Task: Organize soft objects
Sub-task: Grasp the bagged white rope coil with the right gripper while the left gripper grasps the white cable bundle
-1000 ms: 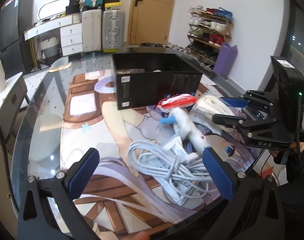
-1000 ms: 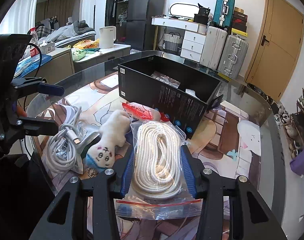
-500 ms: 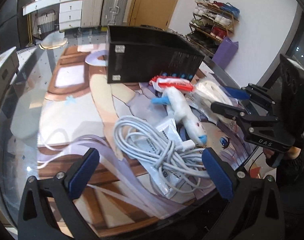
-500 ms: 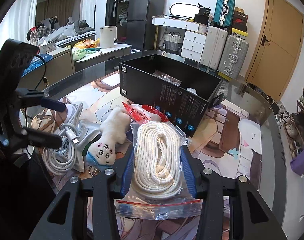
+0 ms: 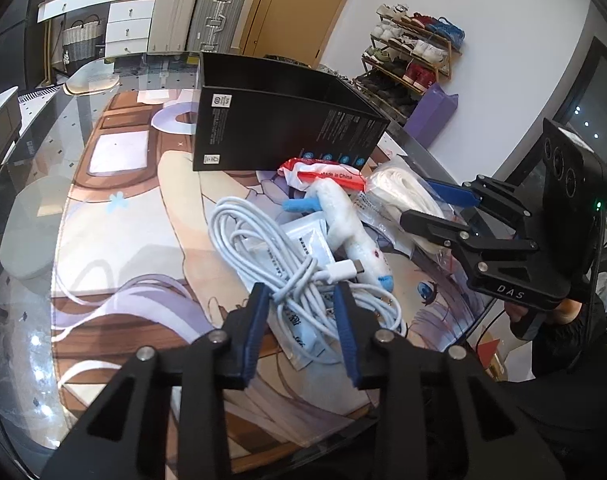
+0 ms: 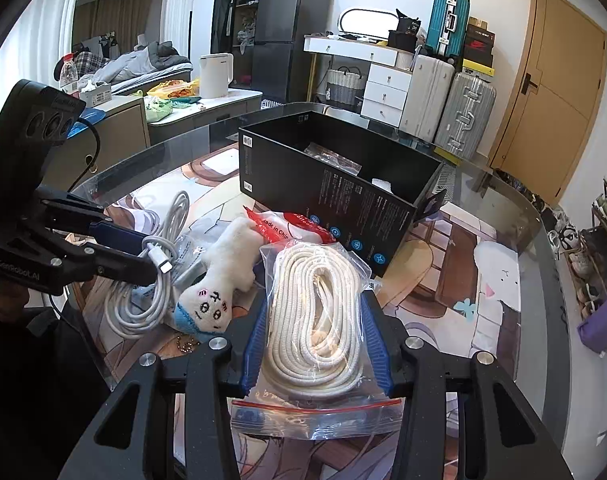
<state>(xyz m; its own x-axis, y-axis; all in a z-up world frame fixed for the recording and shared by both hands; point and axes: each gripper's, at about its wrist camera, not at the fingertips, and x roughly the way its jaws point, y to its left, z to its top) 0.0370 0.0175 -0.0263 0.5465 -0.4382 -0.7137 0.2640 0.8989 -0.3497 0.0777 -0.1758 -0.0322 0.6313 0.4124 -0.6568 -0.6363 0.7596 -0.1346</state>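
Observation:
A white cable bundle (image 5: 255,240) lies on the picture mat over a flat white packet (image 5: 307,240). My left gripper (image 5: 300,290) has its jaws closing on the near loops of that bundle, and the blue pads press the strands. From the right wrist view the same left gripper (image 6: 143,256) pinches the cable bundle (image 6: 135,312). My right gripper (image 6: 315,300) is shut on a clear zip bag of coiled white rope (image 6: 315,320). Between both lies a white plush toy (image 6: 215,280) with a blue end. An open black box (image 6: 343,184) stands behind.
A red-and-white packet (image 5: 327,172) leans at the foot of the black box (image 5: 271,128). Some bagged items lie inside the box. The glass table's rim (image 5: 23,184) curves round at the left. Suitcases, drawers and a shoe rack stand beyond the table.
The left gripper's jaws went from wide open to shut on the cable bundle, and the gripper tilted down a little. The right gripper and its rope bag have not moved.

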